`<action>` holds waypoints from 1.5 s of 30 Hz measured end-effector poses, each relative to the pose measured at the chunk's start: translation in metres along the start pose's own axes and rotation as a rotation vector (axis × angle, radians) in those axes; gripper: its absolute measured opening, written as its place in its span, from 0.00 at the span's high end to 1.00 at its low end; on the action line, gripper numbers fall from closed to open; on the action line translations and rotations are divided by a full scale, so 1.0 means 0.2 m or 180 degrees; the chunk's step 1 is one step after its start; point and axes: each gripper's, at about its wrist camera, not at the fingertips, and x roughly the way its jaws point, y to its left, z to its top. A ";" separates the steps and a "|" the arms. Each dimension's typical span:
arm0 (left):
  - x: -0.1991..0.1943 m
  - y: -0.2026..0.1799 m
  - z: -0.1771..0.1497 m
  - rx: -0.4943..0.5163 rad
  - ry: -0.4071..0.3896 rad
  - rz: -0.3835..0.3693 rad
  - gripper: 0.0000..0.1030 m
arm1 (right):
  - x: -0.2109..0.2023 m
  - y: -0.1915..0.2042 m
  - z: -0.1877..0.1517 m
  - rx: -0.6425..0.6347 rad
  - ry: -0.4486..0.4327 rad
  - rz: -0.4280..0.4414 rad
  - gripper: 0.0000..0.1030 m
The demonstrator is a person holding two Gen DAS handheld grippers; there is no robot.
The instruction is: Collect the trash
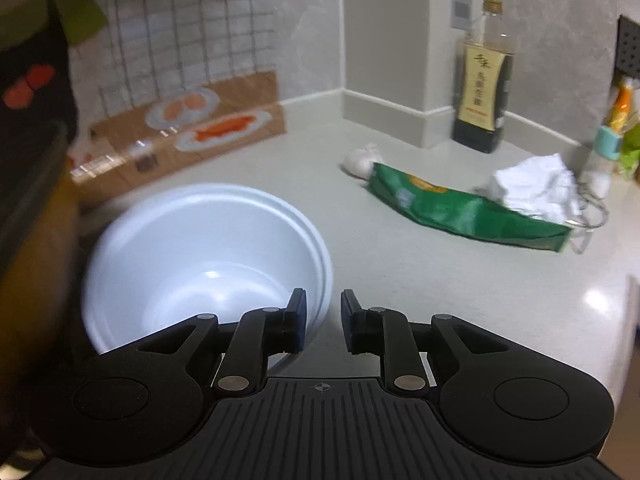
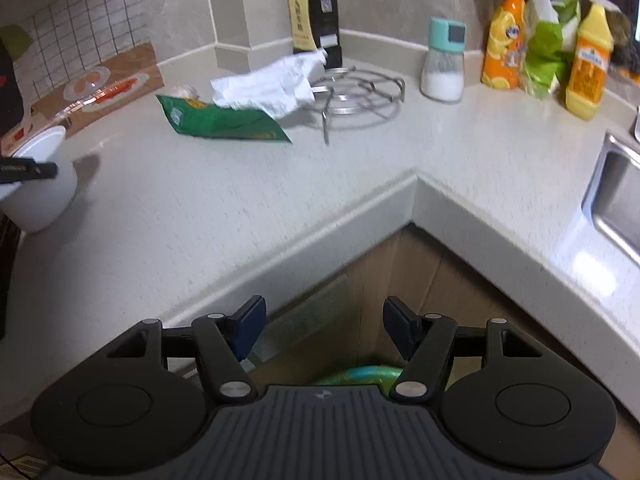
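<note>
I'm hovering my left gripper just beside the white bowl, jaws slightly apart and gripping nothing. My right gripper is hanging wide open off the counter edge. Nothing looks collected yet: the green wrapper and crumpled tissue are lying touching, well ahead.

Pale corner countertop (grey walls)

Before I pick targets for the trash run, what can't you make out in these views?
- Green bag: print blurred in both views; crumpled paper covers one end.
- White lump behind it: blurred, unidentifiable.
- Green thing, right view: hidden behind gripper body.
- Bowl, left view: near rim hidden by jaws.
</note>
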 end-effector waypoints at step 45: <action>-0.44 0.00 -0.14 -0.0143 -0.0007 -0.0426 0.81 | 0.12 0.31 0.39 0.0032 0.0200 0.1190 0.91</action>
